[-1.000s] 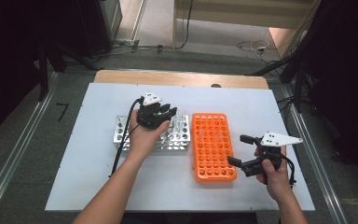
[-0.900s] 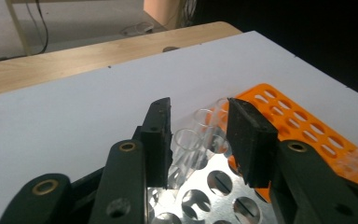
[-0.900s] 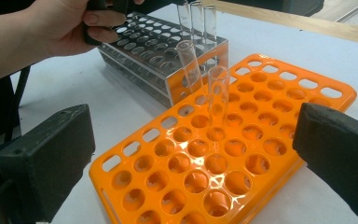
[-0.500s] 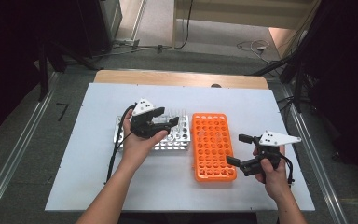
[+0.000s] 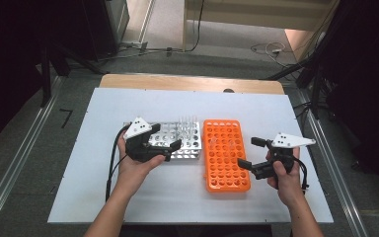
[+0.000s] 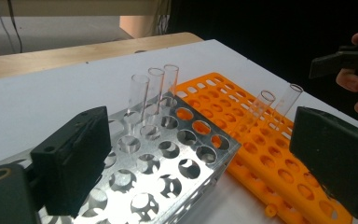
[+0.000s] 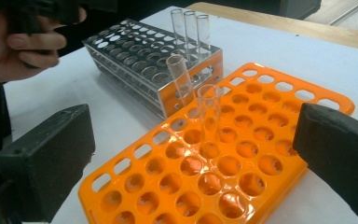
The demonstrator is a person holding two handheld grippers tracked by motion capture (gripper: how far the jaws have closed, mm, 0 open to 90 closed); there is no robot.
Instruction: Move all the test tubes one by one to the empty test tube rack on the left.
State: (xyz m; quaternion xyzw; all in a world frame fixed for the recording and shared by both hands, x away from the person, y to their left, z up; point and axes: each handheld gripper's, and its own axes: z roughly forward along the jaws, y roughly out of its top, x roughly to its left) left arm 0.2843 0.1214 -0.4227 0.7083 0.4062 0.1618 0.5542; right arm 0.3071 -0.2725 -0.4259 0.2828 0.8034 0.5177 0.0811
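A silver metal tube rack [image 5: 183, 144] lies left of an orange plastic rack [image 5: 225, 170] on the white table. Three clear glass tubes [image 6: 154, 91] stand in the metal rack's far corner. Two more clear tubes [image 7: 208, 116] stand upright in the orange rack. My left gripper [image 5: 170, 138] hovers over the near left part of the metal rack, open and empty. My right gripper [image 5: 249, 153] sits just right of the orange rack's near half, also open and empty, its jaws pointing across the rack.
The white table top [image 5: 177, 106] ends in a wooden strip [image 5: 187, 83] at the far side. Cables trail from both grippers. Dark equipment and floor rails surround the table.
My left gripper has pulled back from the far part of the metal rack toward its near left corner, still open. The right gripper has hardly moved.
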